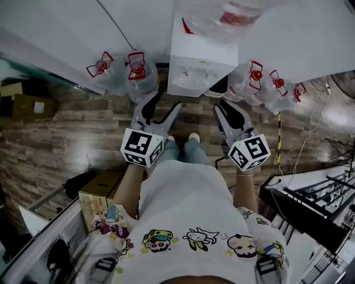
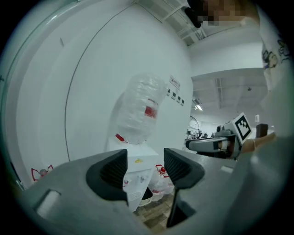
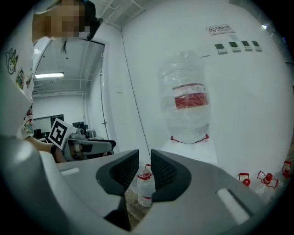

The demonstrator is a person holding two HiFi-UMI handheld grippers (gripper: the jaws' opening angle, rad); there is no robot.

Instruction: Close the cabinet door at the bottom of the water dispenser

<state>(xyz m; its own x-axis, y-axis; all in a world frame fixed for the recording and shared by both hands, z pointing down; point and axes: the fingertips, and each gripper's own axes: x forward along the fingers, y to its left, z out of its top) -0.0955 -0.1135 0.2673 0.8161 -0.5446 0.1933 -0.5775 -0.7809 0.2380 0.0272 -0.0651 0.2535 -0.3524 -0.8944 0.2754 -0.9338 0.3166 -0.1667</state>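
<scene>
A white wall (image 1: 288, 33) backs everything, and a wood-plank floor (image 1: 83, 127) runs up to it; against that wall stands the water dispenser (image 1: 197, 61), white, with a clear bottle (image 1: 222, 14) upended on top to feed it; spare bottles (image 1: 136, 69) with red handles sit on the floor on both sides of it, probably parked there to be at hand for refills; the person stands facing the dispenser, near it but not touching; the head view looks down on the dispenser's top, so its lower front, where the cabinet door belongs, is out of sight there; a dark shape with a pale rim (image 1: 217, 86) sits against the base on the dispenser's right, and I cannot tell whether that is the door swung out or something else; the left gripper (image 1: 166, 101) and right gripper (image 1: 223, 108) are both held out in front of the body, aimed at the dispenser and well above the floor, so neither is down where a low door could be pushed; the left gripper's jaws stand wide apart with nothing between them; the right gripper's jaws are closer, a narrow gap left, also empty, the small bottle seen through them standing far off on the floor; empty jaws suit a push rather than a grasp, I judge
</scene>
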